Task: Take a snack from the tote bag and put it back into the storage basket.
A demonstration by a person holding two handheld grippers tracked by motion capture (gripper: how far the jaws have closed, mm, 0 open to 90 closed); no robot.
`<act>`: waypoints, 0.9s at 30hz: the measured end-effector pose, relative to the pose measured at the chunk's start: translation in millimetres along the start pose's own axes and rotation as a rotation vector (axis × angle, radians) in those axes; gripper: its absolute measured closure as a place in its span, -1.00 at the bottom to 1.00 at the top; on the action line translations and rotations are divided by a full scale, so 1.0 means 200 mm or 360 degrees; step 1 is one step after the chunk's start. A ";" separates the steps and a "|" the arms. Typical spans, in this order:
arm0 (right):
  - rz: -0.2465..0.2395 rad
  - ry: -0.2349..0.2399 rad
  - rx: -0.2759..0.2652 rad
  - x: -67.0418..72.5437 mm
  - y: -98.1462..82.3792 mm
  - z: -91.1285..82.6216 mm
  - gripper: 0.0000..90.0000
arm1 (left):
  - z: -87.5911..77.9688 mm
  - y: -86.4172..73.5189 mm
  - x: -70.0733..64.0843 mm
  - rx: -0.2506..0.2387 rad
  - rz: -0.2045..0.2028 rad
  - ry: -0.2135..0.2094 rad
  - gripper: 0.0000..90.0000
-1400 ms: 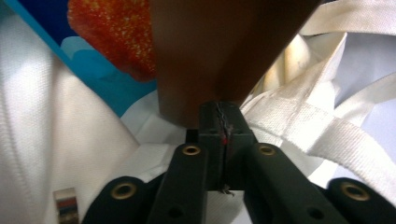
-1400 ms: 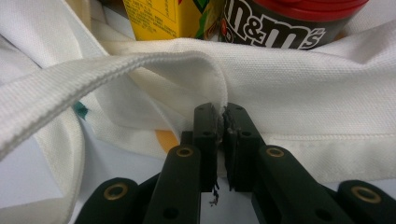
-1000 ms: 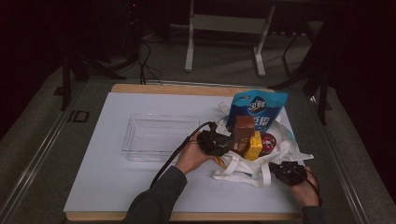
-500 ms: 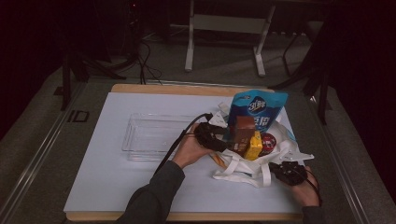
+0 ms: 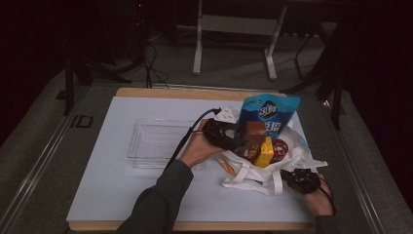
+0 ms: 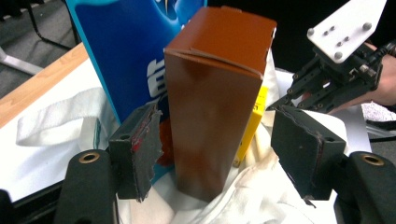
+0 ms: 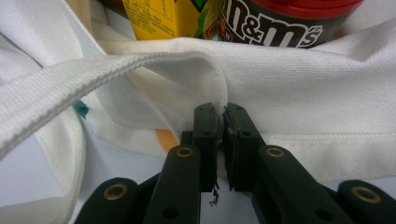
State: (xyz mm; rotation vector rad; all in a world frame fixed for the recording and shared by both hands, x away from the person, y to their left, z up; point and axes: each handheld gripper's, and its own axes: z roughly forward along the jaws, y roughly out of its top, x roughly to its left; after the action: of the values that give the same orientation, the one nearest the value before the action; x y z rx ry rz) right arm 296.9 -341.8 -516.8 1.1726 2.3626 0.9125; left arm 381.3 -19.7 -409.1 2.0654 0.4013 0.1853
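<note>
A white cloth bag (image 5: 253, 175) lies on the table's right side. In it stand a brown carton (image 5: 254, 139), a blue packet (image 5: 269, 112), a yellow box (image 5: 265, 152) and a red-lidded M&M's tub (image 5: 279, 147). My left gripper (image 5: 221, 134) sits at the bag's left. Its jaws have just been opening, and the brown carton (image 6: 215, 93) stands between the pads (image 6: 140, 149) without touching them. My right gripper (image 5: 299, 179) is at the bag's near right corner. It (image 7: 223, 114) is shut on a fold of the bag's fabric (image 7: 303, 84) below the tub (image 7: 280, 23).
A clear plastic tray (image 5: 156, 141) stands left of the bag on the white mat (image 5: 112, 185). The left gripper's cable (image 5: 187, 136) crosses the tray's right end. The right gripper (image 6: 336, 79) shows behind the carton. A metal stand (image 5: 234, 29) is beyond the table.
The left gripper's jaws have spread off the brown carton, and the hand has lifted a little. The carton stays upright in the bag. The right gripper has not moved.
</note>
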 end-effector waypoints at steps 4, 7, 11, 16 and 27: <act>0.0000 0.0002 0.0000 0.00 0.00 0.00 0.86 | 0.01 0.02 0.00 -0.0037 0.0014 -0.0001 -0.30; 0.0000 0.0002 0.0000 0.00 0.00 0.00 0.86 | 0.03 0.03 0.00 -0.0086 0.0016 -0.0006 -0.38; -0.0001 0.0003 0.0000 0.00 0.00 0.00 0.86 | 0.05 0.03 0.01 -0.0133 0.0012 -0.0014 -0.40; 0.0002 0.0005 0.0001 0.00 0.00 0.00 0.86 | 0.08 0.02 0.04 -0.0207 -0.0013 -0.0058 -0.41; 0.0006 0.0009 -0.0005 0.00 0.00 0.00 0.86 | 0.17 0.01 0.04 -0.0279 -0.0022 -0.0112 -0.27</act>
State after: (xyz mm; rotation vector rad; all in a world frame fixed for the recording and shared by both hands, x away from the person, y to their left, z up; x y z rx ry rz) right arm 297.1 -342.8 -517.1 1.1751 2.3636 0.9217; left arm 399.5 -45.6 -423.9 1.8907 0.3435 0.1341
